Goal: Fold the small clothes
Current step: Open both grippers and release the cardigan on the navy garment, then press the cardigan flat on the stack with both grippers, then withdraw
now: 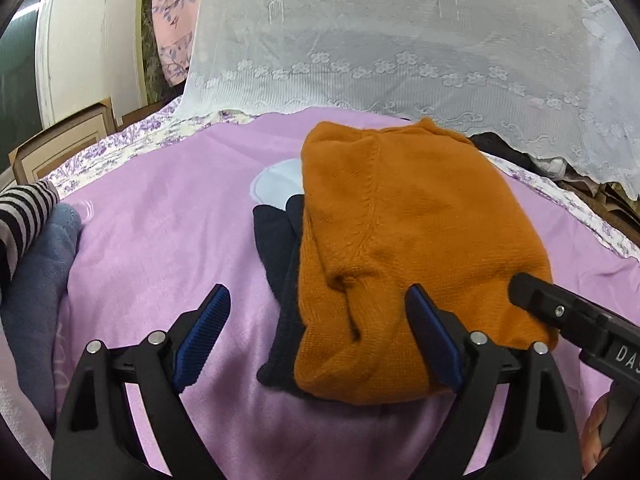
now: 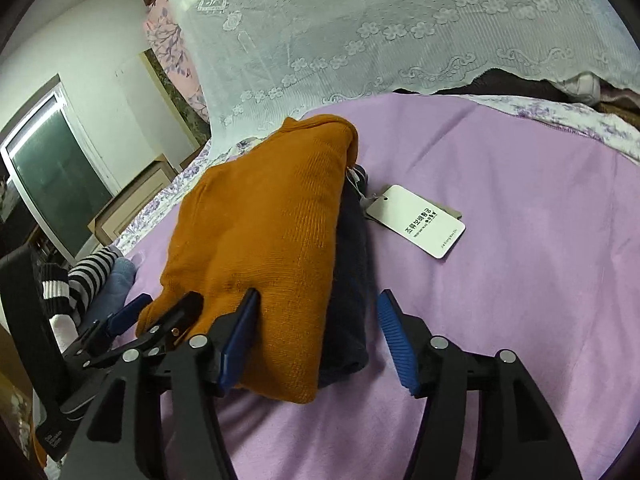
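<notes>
A folded orange sweater (image 1: 400,240) (image 2: 264,232) lies on top of a dark navy garment (image 1: 280,248) (image 2: 352,280) on a purple sheet (image 1: 160,240) (image 2: 500,280). My left gripper (image 1: 318,338) (image 2: 166,304) is open and straddles the stack's near left corner, its right pad against the orange knit. My right gripper (image 2: 318,312) (image 1: 560,312) is open at the stack's near right corner. Its left pad touches the orange sweater; its right pad stands clear of the navy edge over the sheet. A white hang tag (image 2: 416,220) lies to the right of the stack.
A striped garment (image 1: 24,220) (image 2: 88,276) and a blue one (image 1: 36,280) (image 2: 116,284) lie at the left. A white lace cloth (image 1: 400,40) (image 2: 360,20) hangs behind the bed. Dark clothes (image 1: 540,160) sit under its edge at the back right.
</notes>
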A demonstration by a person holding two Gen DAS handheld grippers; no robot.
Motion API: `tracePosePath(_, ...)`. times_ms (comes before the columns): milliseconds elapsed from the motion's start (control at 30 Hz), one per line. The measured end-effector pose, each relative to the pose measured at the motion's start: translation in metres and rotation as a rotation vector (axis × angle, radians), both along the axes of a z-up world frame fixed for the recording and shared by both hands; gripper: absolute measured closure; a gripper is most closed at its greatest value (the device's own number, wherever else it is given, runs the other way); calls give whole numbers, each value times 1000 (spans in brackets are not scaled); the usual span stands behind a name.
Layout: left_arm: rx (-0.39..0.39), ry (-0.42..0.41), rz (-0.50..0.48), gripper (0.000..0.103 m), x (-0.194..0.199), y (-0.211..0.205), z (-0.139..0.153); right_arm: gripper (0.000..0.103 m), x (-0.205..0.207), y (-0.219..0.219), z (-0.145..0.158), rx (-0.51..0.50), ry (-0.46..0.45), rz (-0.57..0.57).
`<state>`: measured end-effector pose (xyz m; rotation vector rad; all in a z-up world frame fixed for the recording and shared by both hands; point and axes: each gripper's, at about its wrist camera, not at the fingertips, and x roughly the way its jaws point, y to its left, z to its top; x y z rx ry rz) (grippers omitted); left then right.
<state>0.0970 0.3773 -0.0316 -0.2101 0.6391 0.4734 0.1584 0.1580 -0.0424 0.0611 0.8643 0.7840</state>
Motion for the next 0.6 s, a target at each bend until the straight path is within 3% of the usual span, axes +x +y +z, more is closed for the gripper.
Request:
tracePosePath(333, 23, -20, -1, 17, -15, -19, 3, 43, -39, -25, 5, 39, -61, -3)
tracePosePath(600, -45, -18, 23, 15, -40, -22, -1, 43, -59, -36, -8, 10, -32, 10)
